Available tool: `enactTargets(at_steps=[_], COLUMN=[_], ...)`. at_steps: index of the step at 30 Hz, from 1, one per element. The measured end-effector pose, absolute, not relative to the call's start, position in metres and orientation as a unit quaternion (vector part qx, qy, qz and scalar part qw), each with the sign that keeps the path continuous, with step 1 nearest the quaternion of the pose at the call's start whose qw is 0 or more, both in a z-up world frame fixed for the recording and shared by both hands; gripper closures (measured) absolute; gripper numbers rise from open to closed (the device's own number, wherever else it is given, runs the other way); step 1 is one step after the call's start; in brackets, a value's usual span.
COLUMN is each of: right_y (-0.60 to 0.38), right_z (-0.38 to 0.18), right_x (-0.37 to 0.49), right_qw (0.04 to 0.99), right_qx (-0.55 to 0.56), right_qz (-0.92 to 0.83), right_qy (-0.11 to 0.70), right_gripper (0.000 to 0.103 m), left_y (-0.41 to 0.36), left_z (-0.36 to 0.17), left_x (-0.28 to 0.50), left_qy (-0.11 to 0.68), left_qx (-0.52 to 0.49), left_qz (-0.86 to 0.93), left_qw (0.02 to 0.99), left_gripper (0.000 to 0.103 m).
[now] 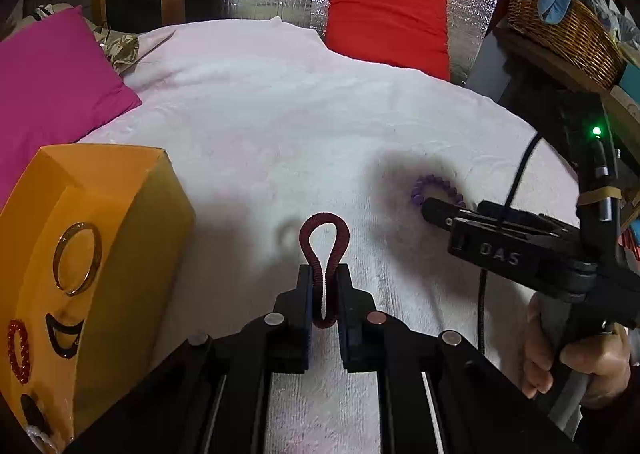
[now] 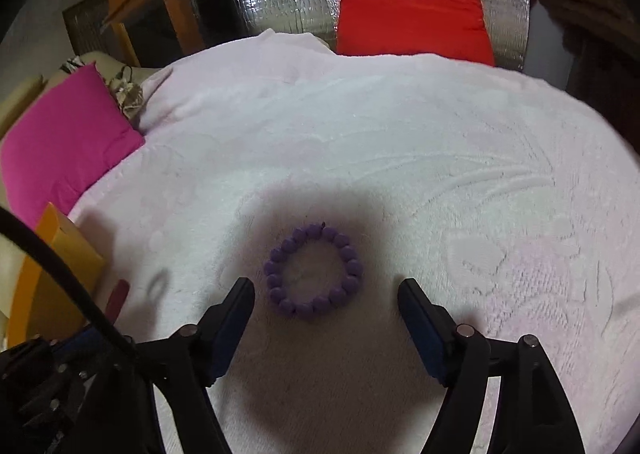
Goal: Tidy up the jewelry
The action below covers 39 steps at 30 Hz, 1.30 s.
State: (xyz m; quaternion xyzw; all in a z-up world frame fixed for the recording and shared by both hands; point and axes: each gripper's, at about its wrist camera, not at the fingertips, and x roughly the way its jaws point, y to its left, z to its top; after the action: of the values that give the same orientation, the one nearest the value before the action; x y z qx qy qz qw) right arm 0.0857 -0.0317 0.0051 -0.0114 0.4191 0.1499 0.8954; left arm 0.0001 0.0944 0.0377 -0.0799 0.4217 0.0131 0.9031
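Observation:
My left gripper (image 1: 324, 274) is shut on a dark red ribbed bracelet (image 1: 324, 242), squeezing it into a narrow loop held just above the white blanket (image 1: 280, 113). To its left stands an orange box (image 1: 100, 213) carrying a gold bangle (image 1: 78, 258), a red beaded bracelet (image 1: 18, 350) and a black bracelet (image 1: 64, 338). A purple beaded bracelet (image 2: 314, 272) lies flat on the blanket. My right gripper (image 2: 326, 286) is open, one finger on each side of the bracelet's near edge, with the pads clear of the beads. In the left wrist view the right gripper (image 1: 436, 209) partly hides the purple bracelet (image 1: 434, 183).
A pink cushion (image 1: 52, 85) lies at the left and a red cushion (image 1: 388, 21) at the back against a silver foil wall. A wicker basket (image 1: 560, 21) sits on a shelf at the right. A hand (image 1: 576, 366) grips the right tool's handle.

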Motion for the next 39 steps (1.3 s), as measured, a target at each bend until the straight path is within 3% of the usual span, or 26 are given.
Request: enactTargets(at_steps=[3,6,8,11,19,33,34,37,39], right_y=[-0.022,-0.018,-0.022,-0.034,-0.084,-0.181,-0.181,-0.168,-0.156], right_z=[0.0,-0.001,0.001,0.002,0.011,0.036,0.039,0.039,0.037], right_x=[0.087,0.086,0.087,0.09,0.083,0.048,0.049,0.057,0.064], right_qw=[0.898,0.903,0.904,0.904,0.892,0.871,0.872,0.875,0.879], right_qx=[-0.044,-0.061,-0.06,-0.041,0.032,0.137,0.141,0.134,0.123], right_qz=[0.132,0.115,0.104,0.102,0.115,0.135,0.138,0.138,0.135], right_qy=[0.418,0.411,0.41,0.413,0.436,0.453,0.448,0.444,0.441], right_gripper=[0.029,0.047,0.067,0.079,0.084,0.081,0.076,0.045,0.043], left_y=[0.092,0.09,0.09,0.089,0.079,0.038,0.035,0.031,0.029], left_z=[0.037,0.037,0.038,0.04,0.049,0.051,0.051,0.049,0.048], left_x=[0.001,-0.001,-0.003,-0.004,-0.01,-0.011,-0.009,-0.007,-0.005], left_qy=[0.425,0.425,0.424,0.423,0.414,0.416,0.417,0.421,0.422], left_qx=[-0.08,-0.079,-0.078,-0.079,-0.088,-0.064,-0.063,-0.062,-0.058], left_qz=[0.009,0.006,0.008,0.011,0.003,-0.029,-0.028,-0.029,-0.029], left_qw=[0.901,0.902,0.902,0.903,0.906,0.906,0.906,0.905,0.904], left_gripper=[0.092,0.092,0.092,0.092,0.092,0.092,0.092,0.092,0.092])
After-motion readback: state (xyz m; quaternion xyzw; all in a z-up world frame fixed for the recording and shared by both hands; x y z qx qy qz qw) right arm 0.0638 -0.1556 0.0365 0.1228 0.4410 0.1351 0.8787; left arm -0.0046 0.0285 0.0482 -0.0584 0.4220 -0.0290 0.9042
